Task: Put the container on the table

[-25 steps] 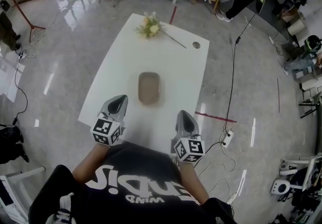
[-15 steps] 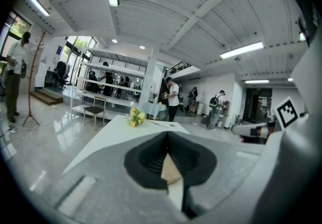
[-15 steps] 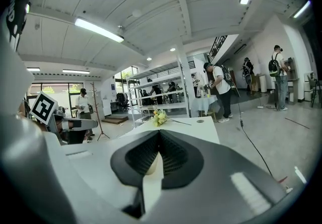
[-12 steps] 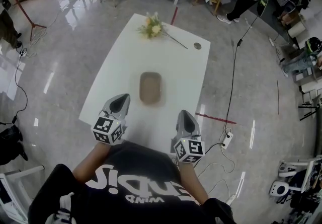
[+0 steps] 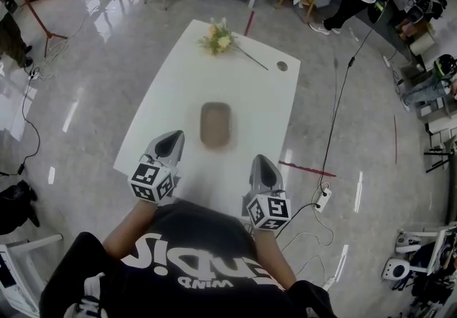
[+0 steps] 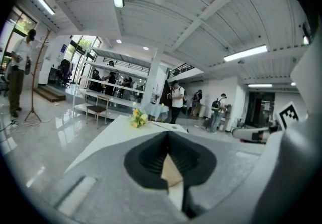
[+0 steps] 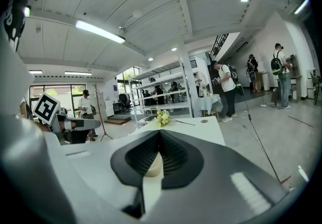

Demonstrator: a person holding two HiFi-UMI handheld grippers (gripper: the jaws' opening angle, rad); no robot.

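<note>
Resting mid-surface on the white rectangular table (image 5: 178, 81), the tan oval container (image 5: 216, 124) could be knocked askew if the left gripper (image 5: 172, 138) or right gripper (image 5: 261, 161), both clenched empty at the near edge, were thrust forward.

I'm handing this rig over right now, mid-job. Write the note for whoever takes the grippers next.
Left gripper: jaws shut, nothing held, over the near edge of the table.
Right gripper: jaws shut, nothing held, also at the near edge.
Brown container: rests about mid-way along the white table, ahead of both grippers and clear of them. A bunch of yellow flowers lies at the far end.
Done: the container appears to be set down on the table and let go.
Left: probably nothing on the container itself; just draw both grippers back.
</note>
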